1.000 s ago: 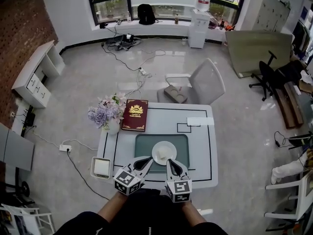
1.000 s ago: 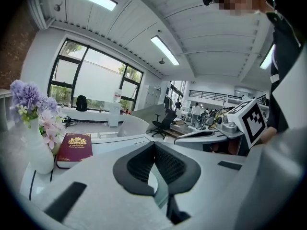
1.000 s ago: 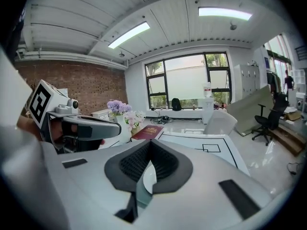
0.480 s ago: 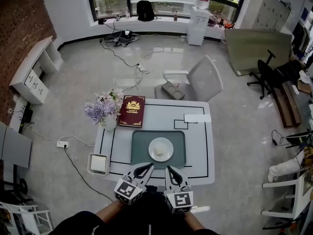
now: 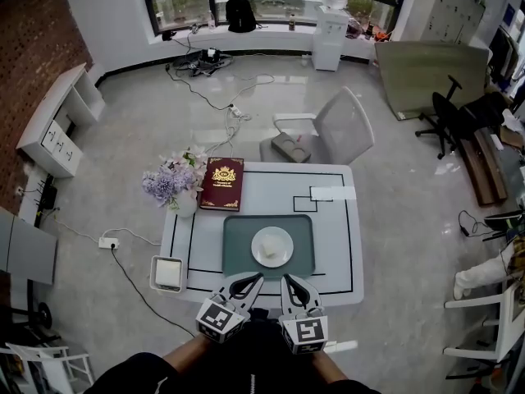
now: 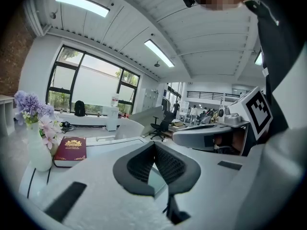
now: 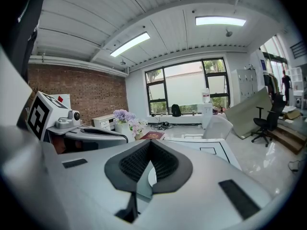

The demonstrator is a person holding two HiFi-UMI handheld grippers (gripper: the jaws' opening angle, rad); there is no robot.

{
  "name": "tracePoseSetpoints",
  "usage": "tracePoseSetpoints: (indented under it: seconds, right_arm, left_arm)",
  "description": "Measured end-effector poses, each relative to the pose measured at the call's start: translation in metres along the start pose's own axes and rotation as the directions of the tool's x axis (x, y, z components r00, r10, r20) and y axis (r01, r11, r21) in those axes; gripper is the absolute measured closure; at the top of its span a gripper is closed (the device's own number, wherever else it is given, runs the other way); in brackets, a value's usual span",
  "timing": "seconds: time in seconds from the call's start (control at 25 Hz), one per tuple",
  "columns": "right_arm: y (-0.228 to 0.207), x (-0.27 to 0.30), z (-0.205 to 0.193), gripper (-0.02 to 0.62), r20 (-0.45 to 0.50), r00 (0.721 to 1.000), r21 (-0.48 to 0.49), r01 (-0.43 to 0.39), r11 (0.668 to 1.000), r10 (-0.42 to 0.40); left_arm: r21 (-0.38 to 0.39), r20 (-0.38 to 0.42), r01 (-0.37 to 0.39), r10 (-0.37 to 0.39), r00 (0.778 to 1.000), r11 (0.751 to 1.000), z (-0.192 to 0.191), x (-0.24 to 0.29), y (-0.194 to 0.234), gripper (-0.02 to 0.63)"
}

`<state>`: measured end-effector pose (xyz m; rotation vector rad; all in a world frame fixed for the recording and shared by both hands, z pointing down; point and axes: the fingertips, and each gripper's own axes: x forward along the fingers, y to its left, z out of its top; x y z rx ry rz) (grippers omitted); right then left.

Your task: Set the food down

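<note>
A white plate (image 5: 272, 247) with a pale piece of food (image 5: 271, 242) on it sits in the middle of the green mat (image 5: 238, 257) on the white table (image 5: 328, 245). Both grippers hover side by side at the table's near edge, short of the mat. My left gripper (image 5: 248, 284) is shut and holds nothing; in its own view the left gripper (image 6: 154, 146) has its jaws meeting at the tips. My right gripper (image 5: 293, 286) is also shut and empty, as the right gripper (image 7: 150, 146) shows in its own view.
A dark red book (image 5: 222, 183) and a vase of purple flowers (image 5: 174, 187) stand at the table's far left. A white box (image 5: 168, 275) sits at the near left corner, and a white strip (image 5: 332, 193) lies far right. A grey chair (image 5: 332, 130) stands behind the table.
Both grippers have drawn back from the plate towards the person, from over the mat's front edge to the table's near edge. The plate with the food stays put on the mat.
</note>
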<state>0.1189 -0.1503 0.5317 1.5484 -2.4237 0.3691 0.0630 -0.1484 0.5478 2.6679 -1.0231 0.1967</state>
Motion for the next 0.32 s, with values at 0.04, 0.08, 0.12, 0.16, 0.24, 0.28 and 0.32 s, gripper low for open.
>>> tracePoseSetpoints:
  seconds: [0.04, 0.08, 0.12, 0.16, 0.24, 0.28, 0.32]
  right_arm:
    - [0.0005, 0.0007, -0.0014, 0.586, -0.004, 1.0, 0.001, 0.0, 1.0, 0.0]
    - [0.0012, 0.0016, -0.0018, 0.588, -0.004, 1.0, 0.001, 0.0, 1.0, 0.0]
    - [0.0024, 0.0026, -0.0009, 0.588, 0.001, 1.0, 0.0, -0.003, 1.0, 0.003]
    - [0.004, 0.0034, 0.0005, 0.588, 0.006, 1.0, -0.003, -0.006, 1.0, 0.006]
    - [0.0072, 0.0041, 0.0022, 0.588, 0.01, 1.0, -0.008, -0.01, 1.0, 0.01]
    - [0.0087, 0.0043, 0.0024, 0.588, 0.01, 1.0, -0.01, -0.012, 1.0, 0.012]
    - [0.0102, 0.0046, 0.0025, 0.588, 0.009, 1.0, -0.012, -0.013, 1.0, 0.013]
  left_arm:
    - [-0.002, 0.0, -0.002, 0.002, 1.0, 1.0, -0.0002, -0.0005, 0.0011, 0.601]
    - [-0.004, 0.001, -0.004, 0.004, 1.0, 1.0, -0.0001, -0.0011, 0.0023, 0.601]
    - [-0.006, 0.003, -0.007, 0.007, 1.0, 1.0, 0.0001, -0.0019, 0.0036, 0.601]
    - [-0.008, 0.004, -0.008, 0.008, 1.0, 1.0, 0.0002, -0.003, 0.0046, 0.601]
    - [-0.008, 0.004, -0.01, 0.01, 1.0, 1.0, -0.0007, -0.0057, 0.0061, 0.601]
    - [-0.009, 0.004, -0.01, 0.01, 1.0, 1.0, -0.0014, -0.007, 0.0067, 0.601]
    - [-0.009, 0.004, -0.01, 0.01, 1.0, 1.0, -0.0022, -0.0084, 0.0073, 0.601]
